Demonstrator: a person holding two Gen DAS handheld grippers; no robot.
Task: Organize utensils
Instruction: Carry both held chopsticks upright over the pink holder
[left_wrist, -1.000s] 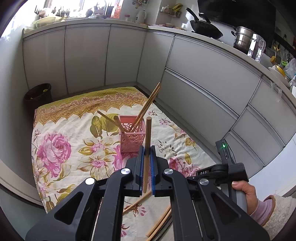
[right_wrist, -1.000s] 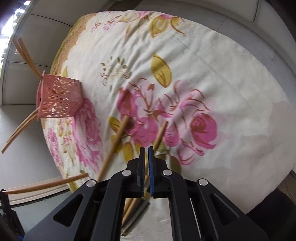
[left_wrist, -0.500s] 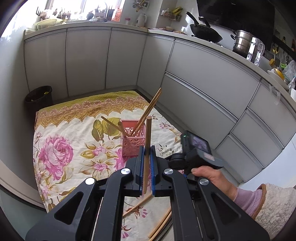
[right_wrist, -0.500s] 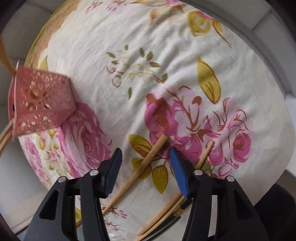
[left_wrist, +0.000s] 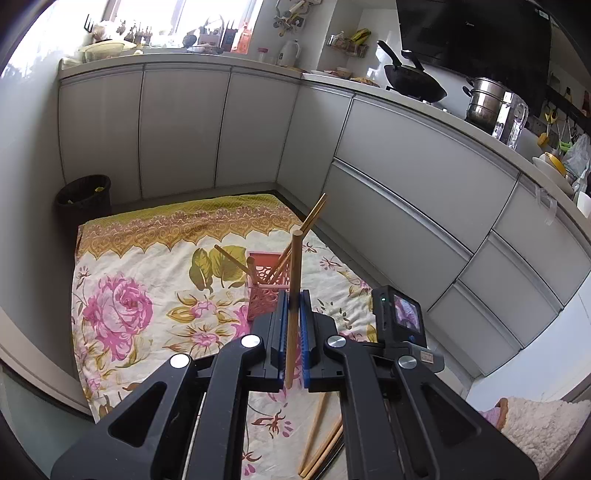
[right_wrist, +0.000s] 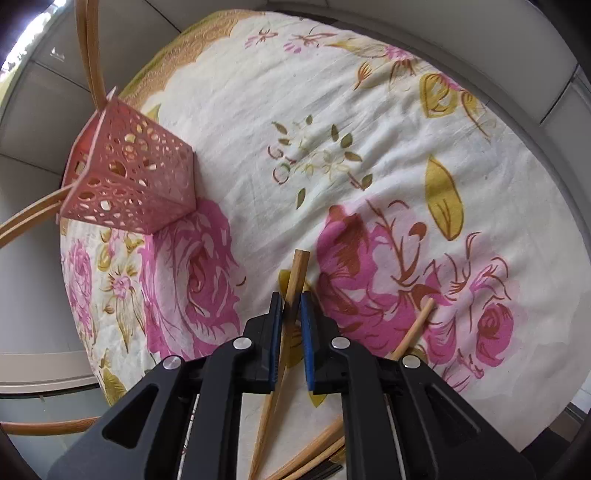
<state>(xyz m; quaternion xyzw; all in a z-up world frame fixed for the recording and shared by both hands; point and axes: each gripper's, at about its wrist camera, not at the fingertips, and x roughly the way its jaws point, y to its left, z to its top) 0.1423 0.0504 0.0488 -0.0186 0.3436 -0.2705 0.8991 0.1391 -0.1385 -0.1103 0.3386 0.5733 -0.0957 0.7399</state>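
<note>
A pink perforated holder (left_wrist: 267, 284) stands on a floral cloth (left_wrist: 122, 273) with several wooden chopsticks in it; it also shows in the right wrist view (right_wrist: 131, 177). My left gripper (left_wrist: 293, 314) is shut on a wooden chopstick (left_wrist: 294, 266), held upright above the cloth, short of the holder. My right gripper (right_wrist: 291, 306) is shut on another wooden chopstick (right_wrist: 297, 269) low over the cloth. Loose chopsticks (right_wrist: 412, 330) lie on the cloth by its right finger, and more loose chopsticks (left_wrist: 319, 435) show in the left wrist view.
White kitchen cabinets (left_wrist: 406, 166) wrap the back and right. A dark bin (left_wrist: 84, 195) stands at the cloth's far left corner. The right hand-held unit with its small screen (left_wrist: 400, 314) is just right of my left gripper. A sleeve (left_wrist: 535, 424) shows at bottom right.
My right gripper opened, came down over a chopstick on the cloth and closed on it. My left gripper kept its chopstick and pulled back a little from the holder.
</note>
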